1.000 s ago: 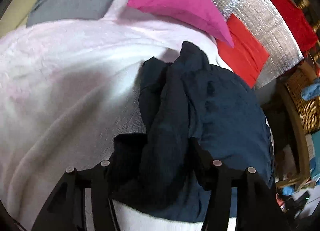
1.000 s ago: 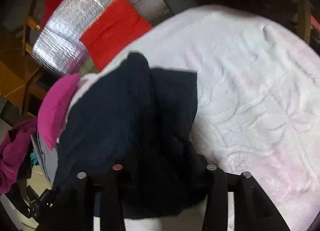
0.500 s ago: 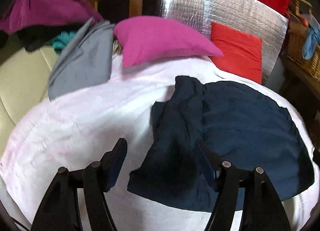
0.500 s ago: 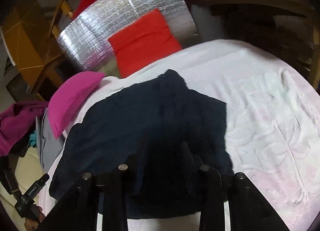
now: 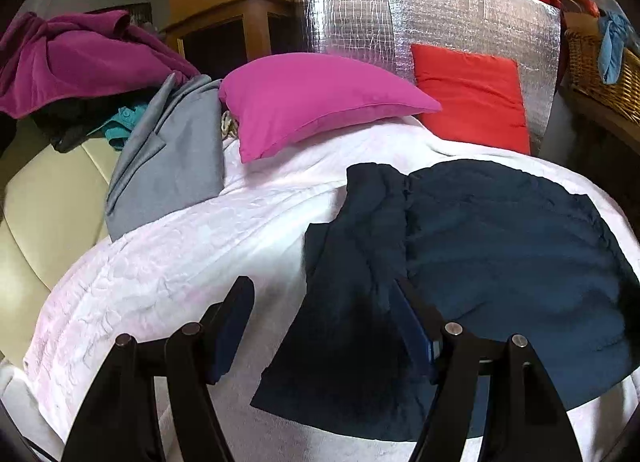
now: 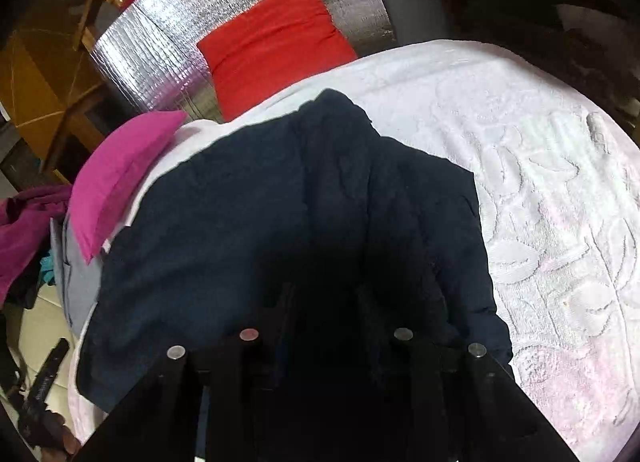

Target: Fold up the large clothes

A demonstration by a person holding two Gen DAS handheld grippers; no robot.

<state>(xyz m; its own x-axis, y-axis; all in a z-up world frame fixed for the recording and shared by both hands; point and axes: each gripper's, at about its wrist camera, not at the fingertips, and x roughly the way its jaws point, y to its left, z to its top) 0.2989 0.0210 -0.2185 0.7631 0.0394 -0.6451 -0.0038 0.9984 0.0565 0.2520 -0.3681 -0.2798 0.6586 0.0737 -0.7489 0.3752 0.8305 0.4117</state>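
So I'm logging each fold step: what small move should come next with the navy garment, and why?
Probably lower the open left gripper onto the near left edge of the navy garment and pinch it. The garment lies spread on the white bedspread with a bunched ridge along its middle, and neither gripper visibly holds it.

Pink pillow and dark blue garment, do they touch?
Apart. The left wrist view shows a strip of white blanket between the pink pillow and the dark blue garment.

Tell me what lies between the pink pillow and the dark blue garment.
Only bare white blanket separates the pink pillow from the dark blue garment, in the left wrist view.
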